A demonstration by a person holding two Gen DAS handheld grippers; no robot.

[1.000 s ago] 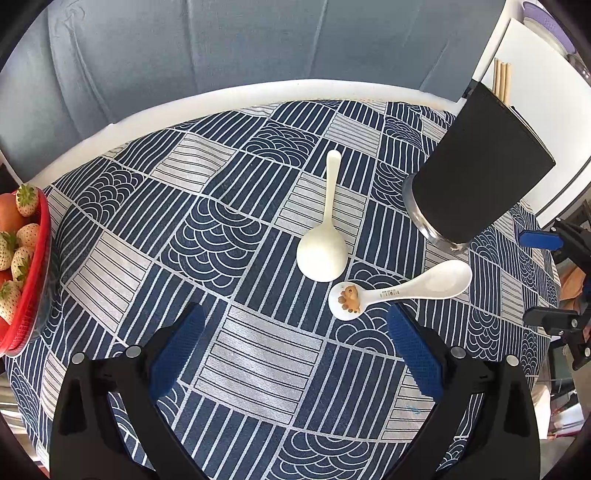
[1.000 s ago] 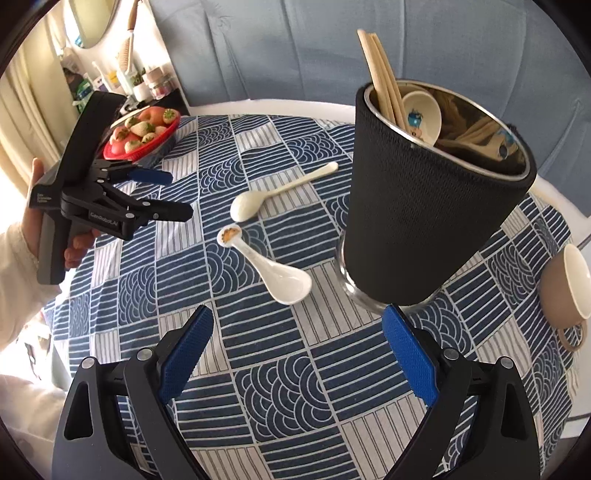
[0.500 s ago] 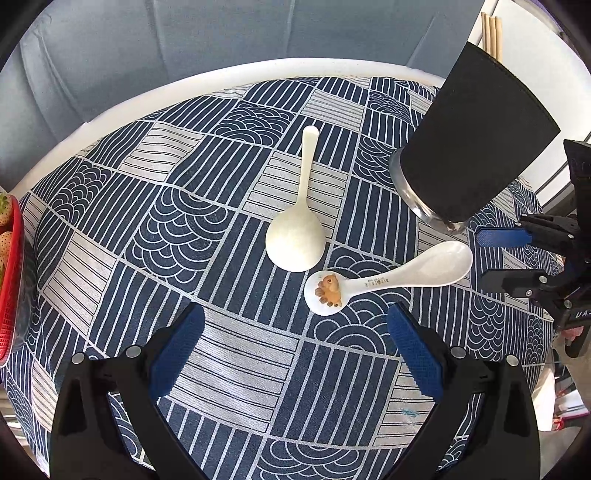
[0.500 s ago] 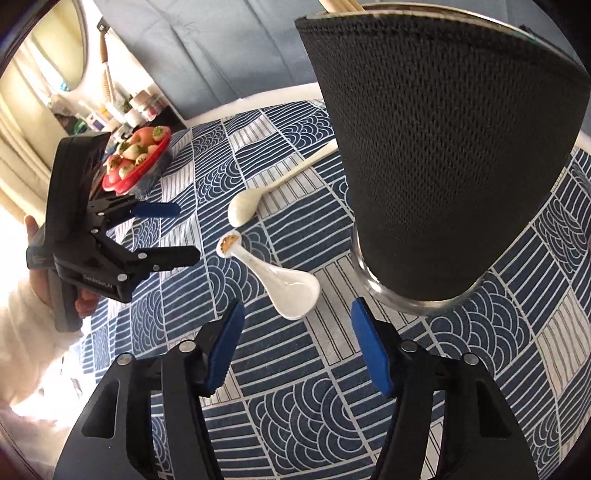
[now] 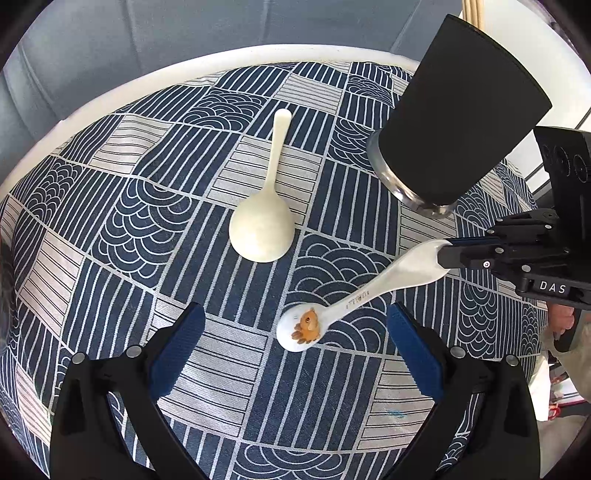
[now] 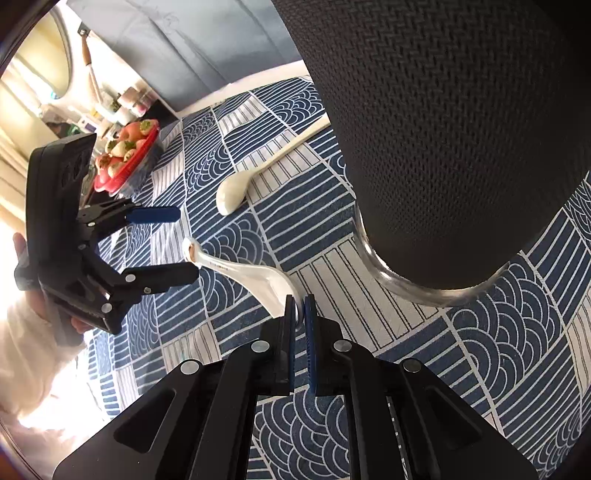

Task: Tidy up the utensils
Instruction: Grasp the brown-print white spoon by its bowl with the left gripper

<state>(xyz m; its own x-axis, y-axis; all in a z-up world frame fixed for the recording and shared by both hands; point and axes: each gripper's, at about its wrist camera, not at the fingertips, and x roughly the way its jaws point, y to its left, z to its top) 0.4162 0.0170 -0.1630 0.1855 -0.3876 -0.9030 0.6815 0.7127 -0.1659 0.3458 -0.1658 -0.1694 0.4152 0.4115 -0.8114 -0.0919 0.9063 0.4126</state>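
A white ceramic spoon with an orange animal figure on its handle end [image 5: 354, 299] lies on the patterned tablecloth. My right gripper [image 6: 300, 302] is shut on the rim of its bowl [image 6: 273, 286]; it shows at the right of the left wrist view [image 5: 448, 251]. A cream plastic spoon [image 5: 264, 221] lies further back, untouched [image 6: 236, 188]. The black utensil holder [image 5: 458, 133] stands at the right, close above my right gripper [image 6: 461, 140]. My left gripper [image 5: 295, 339] is open, hovering over the spoon's handle end.
A red bowl of fruit [image 6: 127, 155] sits at the table's far left edge. The round table's white rim [image 5: 147, 79] borders a grey sofa behind. Chopsticks [image 5: 472, 11] stick out of the holder.
My right gripper dropped toward the cloth and closed on the white spoon's bowl. My left gripper moved closer over the spoon's handle end and stayed open.
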